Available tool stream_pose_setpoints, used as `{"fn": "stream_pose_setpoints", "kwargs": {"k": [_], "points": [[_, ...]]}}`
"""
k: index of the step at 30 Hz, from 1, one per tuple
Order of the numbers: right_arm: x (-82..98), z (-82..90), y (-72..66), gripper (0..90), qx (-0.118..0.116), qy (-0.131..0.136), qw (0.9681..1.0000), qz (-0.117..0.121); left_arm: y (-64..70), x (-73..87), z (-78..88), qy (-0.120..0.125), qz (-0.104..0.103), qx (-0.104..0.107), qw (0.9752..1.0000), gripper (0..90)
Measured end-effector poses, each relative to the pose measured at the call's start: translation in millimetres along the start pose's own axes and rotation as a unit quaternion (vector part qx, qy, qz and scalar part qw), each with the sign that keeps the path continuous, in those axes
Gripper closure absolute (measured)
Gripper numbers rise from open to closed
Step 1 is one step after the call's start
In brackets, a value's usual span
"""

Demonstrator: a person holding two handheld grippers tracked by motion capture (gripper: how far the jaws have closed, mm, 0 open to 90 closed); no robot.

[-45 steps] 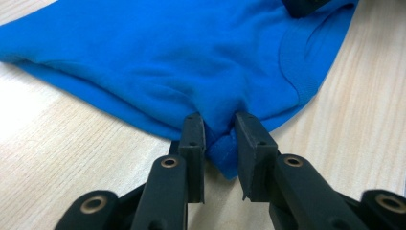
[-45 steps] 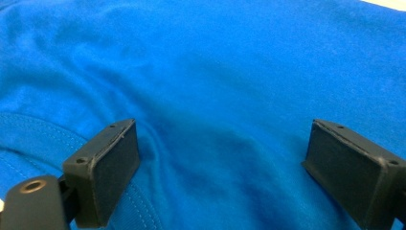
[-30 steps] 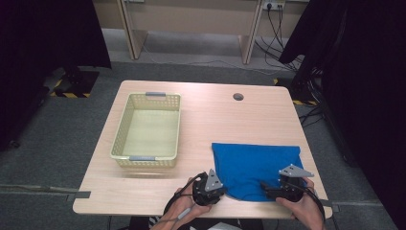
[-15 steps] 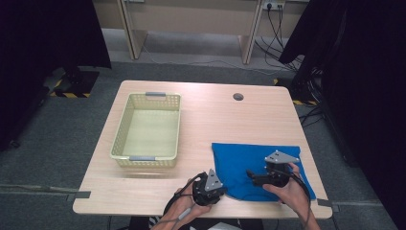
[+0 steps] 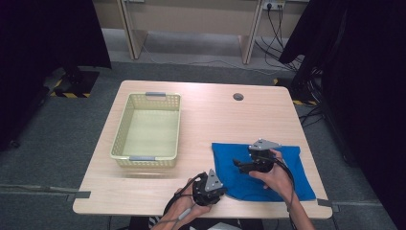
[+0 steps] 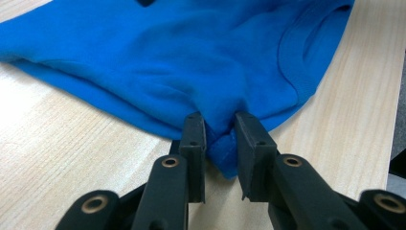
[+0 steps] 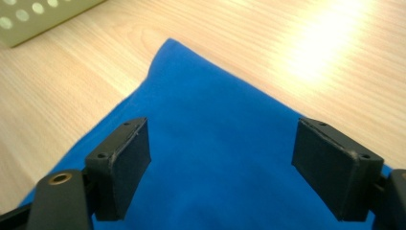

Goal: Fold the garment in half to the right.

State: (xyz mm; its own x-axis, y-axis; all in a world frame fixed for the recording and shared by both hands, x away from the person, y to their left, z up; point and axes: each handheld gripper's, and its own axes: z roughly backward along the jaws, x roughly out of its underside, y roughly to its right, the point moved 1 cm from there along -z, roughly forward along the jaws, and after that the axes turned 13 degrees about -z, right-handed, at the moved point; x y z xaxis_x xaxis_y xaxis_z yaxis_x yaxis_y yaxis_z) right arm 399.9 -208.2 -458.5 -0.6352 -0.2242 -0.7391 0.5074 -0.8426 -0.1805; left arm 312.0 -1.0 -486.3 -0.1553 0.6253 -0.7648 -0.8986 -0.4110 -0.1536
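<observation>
On the bench, the left tool (image 6: pixel 219 134) pinches the blue garment's (image 5: pixel 249 172) hem while the right tool (image 5: pixel 239 164), jaws narrowing but empty, hovers above; a shallow bite could slip.

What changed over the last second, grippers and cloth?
The right gripper moved left across the blue garment toward its far left corner; its jaws have just been closing a little but stand open, gripping nothing. The left gripper stayed put, shut on the garment's near edge. Garment and basket unchanged.
</observation>
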Motion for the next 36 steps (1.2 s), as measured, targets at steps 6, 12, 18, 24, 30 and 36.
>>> {"fn": "stream_pose_setpoints", "kwargs": {"k": [6,12,18,24,30,36], "points": [[-11.6,-11.7,-7.5,22.7,-0.004,0.0,0.9999,0.011,-0.2,0.1,0.0,0.0,0.001,0.001,1.0,74.2],[-23.5,-29.5,-16.6,24.5,-0.007,-0.001,0.9998,0.017,-0.5,0.1,0.0,0.0,0.002,0.001,1.0,74.1],[-34.4,-44.3,-23.2,29.5,-0.014,-0.005,0.9995,0.029,-0.4,0.2,-0.1,-0.001,0.005,0.003,1.0,74.1],[-43.2,-56.8,-30.8,35.7,-0.018,-0.02,0.9985,0.048,-0.5,0.0,-0.2,0.001,0.002,0.002,1.0,74.1],[-45.3,-72.8,-32.6,38.0,-0.015,-0.038,0.9978,0.051,-0.5,0.0,-0.2,0.001,0.002,0.002,1.0,74.1],[-41.1,-87.0,-29.5,46.3,-0.02,-0.052,0.9972,0.05,-0.5,0.0,-0.1,0.001,0.002,0.001,1.0,74.1]]}}
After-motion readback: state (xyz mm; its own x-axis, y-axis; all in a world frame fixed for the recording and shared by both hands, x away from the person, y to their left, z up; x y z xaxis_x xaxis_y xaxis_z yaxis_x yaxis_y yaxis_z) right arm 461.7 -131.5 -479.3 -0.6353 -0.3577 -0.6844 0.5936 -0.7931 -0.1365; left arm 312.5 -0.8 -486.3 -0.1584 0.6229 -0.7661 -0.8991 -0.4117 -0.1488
